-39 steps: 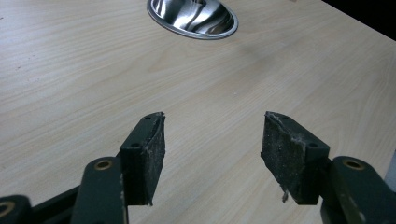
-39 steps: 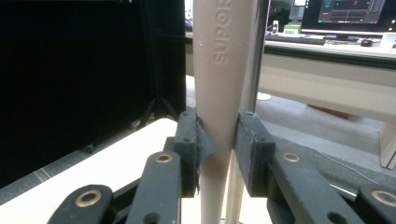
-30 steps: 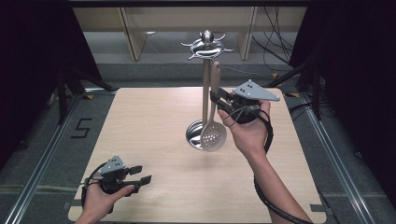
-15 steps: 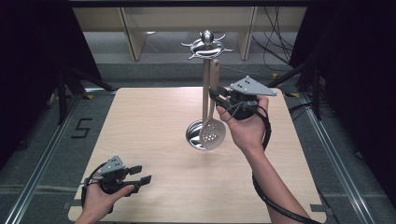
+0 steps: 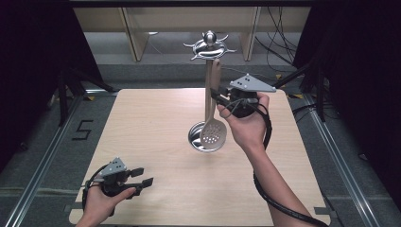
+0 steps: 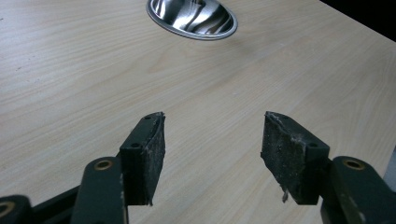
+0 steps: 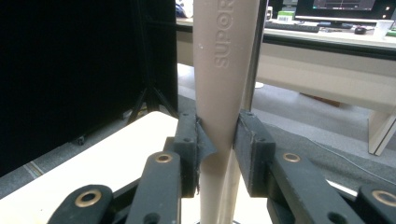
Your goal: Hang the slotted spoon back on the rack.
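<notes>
Clenching the beige skimmer (image 7: 224, 79) handle embossed "SUPOR", the right claw (image 7: 217, 144) holds; left claw (image 6: 212, 154) gapes.

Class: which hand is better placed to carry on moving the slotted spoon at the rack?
Right. The right gripper already clamps the slotted spoon by its handle beside the rack; the left gripper rests open, far off.

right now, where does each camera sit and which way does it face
High view: above the person's edge of the wooden table, looking forward and down; both forearms, left tongs, right tongs.
Left gripper view: on the left tongs, low over the table, facing the stand's steel base; open jaws.
Right gripper view: on the right tongs, level, clamped on the slotted spoon's handle.
Shared: the high and left gripper views both show the base; the high and right gripper views, the handle.
</notes>
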A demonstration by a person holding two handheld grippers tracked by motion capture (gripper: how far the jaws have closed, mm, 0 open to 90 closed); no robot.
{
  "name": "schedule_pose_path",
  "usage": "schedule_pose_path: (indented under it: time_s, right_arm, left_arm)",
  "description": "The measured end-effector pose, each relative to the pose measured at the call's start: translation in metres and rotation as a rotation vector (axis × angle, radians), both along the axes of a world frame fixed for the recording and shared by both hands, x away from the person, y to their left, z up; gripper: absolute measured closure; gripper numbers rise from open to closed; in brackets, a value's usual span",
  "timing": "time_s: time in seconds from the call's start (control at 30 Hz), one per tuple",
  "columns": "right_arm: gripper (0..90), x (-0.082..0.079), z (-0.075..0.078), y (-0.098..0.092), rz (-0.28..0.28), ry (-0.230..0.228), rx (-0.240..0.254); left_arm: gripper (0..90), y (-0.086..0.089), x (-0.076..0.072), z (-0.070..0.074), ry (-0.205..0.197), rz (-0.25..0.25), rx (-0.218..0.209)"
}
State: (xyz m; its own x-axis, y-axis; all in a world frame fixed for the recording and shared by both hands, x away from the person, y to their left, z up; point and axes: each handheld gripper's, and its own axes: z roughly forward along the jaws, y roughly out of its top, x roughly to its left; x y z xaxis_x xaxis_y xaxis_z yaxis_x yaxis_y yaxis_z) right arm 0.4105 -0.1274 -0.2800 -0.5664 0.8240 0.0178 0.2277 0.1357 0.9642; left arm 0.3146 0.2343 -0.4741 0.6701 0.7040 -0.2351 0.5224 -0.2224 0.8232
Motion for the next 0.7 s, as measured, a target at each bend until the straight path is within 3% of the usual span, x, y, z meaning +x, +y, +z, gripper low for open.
schedule_pose_path:
  time_s: [0.37, 0.4, 0.43, 0.47, 0.57, 0.6, 0.7]
  right_arm:
    - [72.0, 0.0051, -0.0007, 0.0035, -0.011, -0.012, -0.012]
    - [71.9, 0.0032, -0.0006, 0.0048, -0.017, 0.02, 0.003]
    - [71.7, 0.0045, -0.0012, 0.004, -0.013, 0.0, -0.005]
    - [71.4, 0.0039, -0.0015, 0.0044, -0.008, 0.012, 0.002]
    - [68.2, 0.0039, -0.002, 0.004, -0.005, 0.007, 0.008]
    - [61.7, 0.003, -0.0025, 0.0042, -0.002, 0.007, 0.013]
    - [55.1, 0.0022, -0.0029, 0.0026, 0.005, -0.013, -0.005]
  left_arm:
    - [38.8, 0.0001, 0.0, 0.0001, 0.0, -0.002, -0.001]
    - [38.8, -0.0001, 0.0001, -0.0003, -0.002, -0.003, -0.004]
    - [38.8, -0.0001, 0.0001, -0.0003, -0.002, -0.003, -0.004]
    - [38.8, -0.0001, 0.0, -0.0003, -0.001, -0.002, -0.004]
    - [38.8, -0.0002, 0.0, -0.0003, -0.002, -0.003, -0.003]
    - [38.8, 0.0001, -0.0002, 0.0001, 0.0, -0.004, -0.002]
    - [38.8, 0.0001, -0.0005, 0.0002, 0.0, -0.002, -0.006]
